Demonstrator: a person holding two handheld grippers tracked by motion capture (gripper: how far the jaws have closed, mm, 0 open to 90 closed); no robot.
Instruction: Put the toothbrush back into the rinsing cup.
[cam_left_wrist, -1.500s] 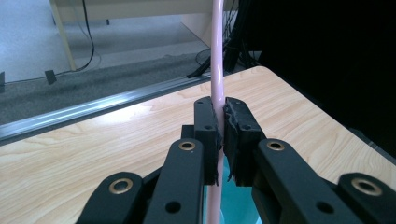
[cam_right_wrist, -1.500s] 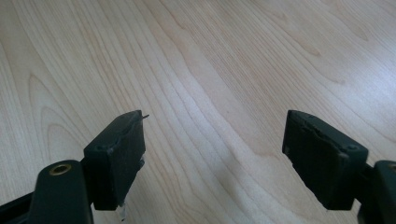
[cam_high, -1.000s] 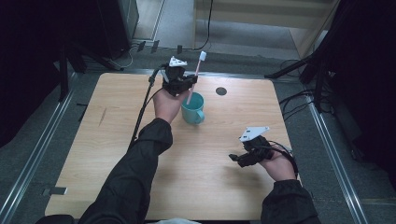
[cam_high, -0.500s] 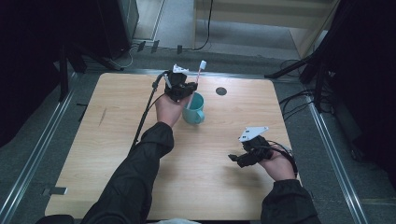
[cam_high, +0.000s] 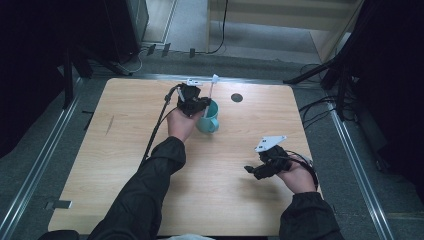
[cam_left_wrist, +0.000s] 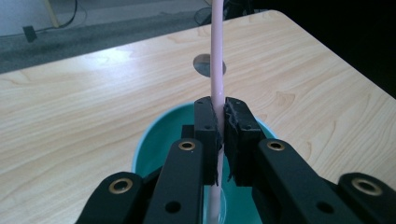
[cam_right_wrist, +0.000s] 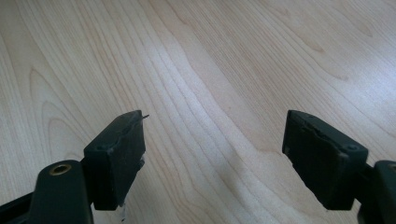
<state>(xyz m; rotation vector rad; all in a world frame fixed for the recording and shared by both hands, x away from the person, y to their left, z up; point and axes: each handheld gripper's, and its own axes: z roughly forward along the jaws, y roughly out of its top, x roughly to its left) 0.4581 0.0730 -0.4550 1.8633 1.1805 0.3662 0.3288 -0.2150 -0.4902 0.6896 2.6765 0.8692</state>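
Two things worry me, and I'll go big to small.

Table (cam_high: 125, 165): plain wood, lots of bare room, so nothing to bump into. Low down at the right of the high view, the right gripper (cam_high: 254, 170) hangs just over the wood with its jaws wide apart and nothing between them. No help to anybody from there.

Cup (cam_high: 210, 120): teal, sits upper middle of the high view, just left of the dark hole (cam_high: 237, 97) in the tabletop. Nobody holds it. That's risk one. It looks light, and if the stick drags on the rim or pushes sideways against the inner wall, I'd guess the cup tips or skates off.

Left gripper (cam_left_wrist: 219, 126): right above the cup's mouth, jaws clamped on the stick, pads squeezing it from both sides. The gripper body sits very near the rim, so going lower could knock the cup too.

Stick (cam_left_wrist: 217, 51): thin, pale pink, upright, with its lower end down inside the cup. I can't tell whether it touches the bottom. Risk two is the grip itself: a thin, smooth rod in flat pads can swivel or slide. And if the jaws let go while it stands this straight, it probably flops against the rim, and a long stick leaning out of a light cup might pull it over.
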